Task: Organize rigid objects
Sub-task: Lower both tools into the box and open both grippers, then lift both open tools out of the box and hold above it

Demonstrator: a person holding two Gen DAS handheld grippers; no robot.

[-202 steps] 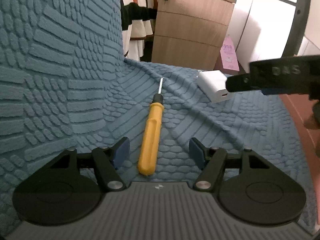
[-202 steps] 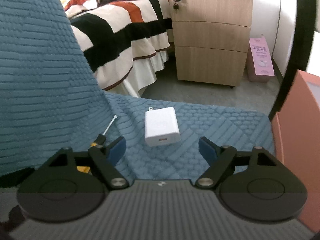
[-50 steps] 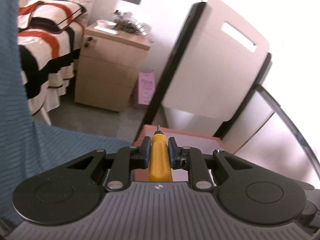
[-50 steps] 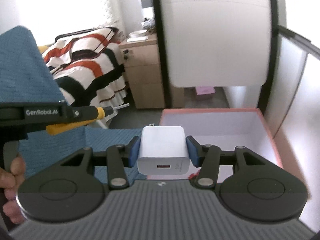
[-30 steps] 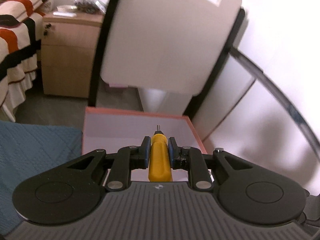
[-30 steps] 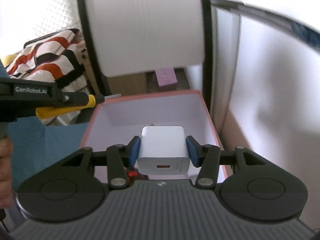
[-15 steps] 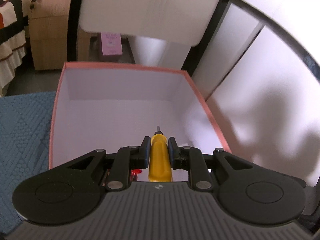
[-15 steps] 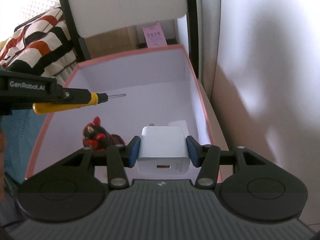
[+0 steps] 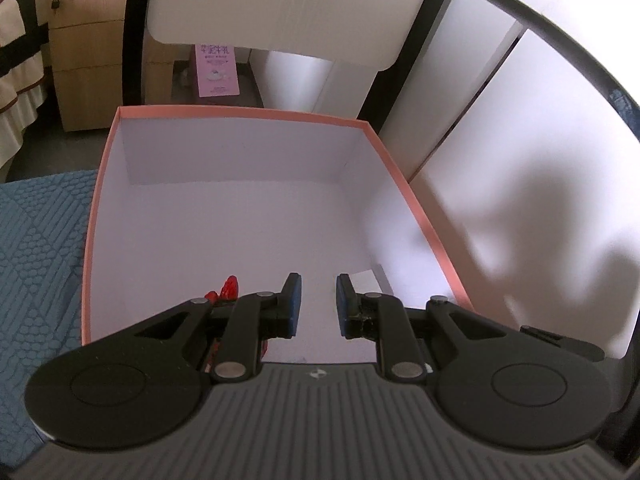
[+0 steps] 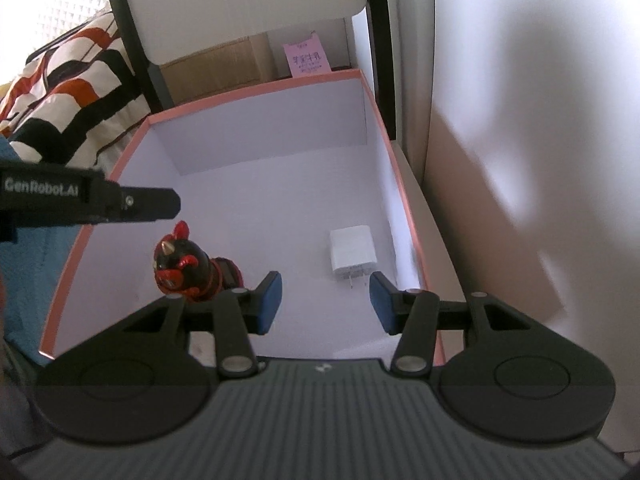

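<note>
Both grippers hang over an open pink box (image 9: 240,112) with a white inside. My left gripper (image 9: 318,304) has its pads a little apart and nothing between them; the yellow screwdriver shows in no view. My right gripper (image 10: 324,300) is open and empty, its jaws closing slightly. Below it, the white charger (image 10: 352,256) lies on the box floor near the right wall, prongs toward me. A red and black figurine (image 10: 184,268) lies at the box's near left; only its red tip (image 9: 230,286) shows behind the left fingers. The left gripper (image 10: 168,202) reaches in over the box's left rim (image 10: 256,92).
A blue textured cover (image 9: 40,240) borders the box on the left. Behind the box stand a white chair back (image 9: 280,0), a pink bag (image 9: 218,66) and a wooden cabinet (image 9: 88,40). A white wall runs close along the right, and a striped bed (image 10: 68,76) lies far left.
The screwdriver is gone from the left jaws. The charger has left the right jaws and lies on the box floor. Both grippers came down over the box.
</note>
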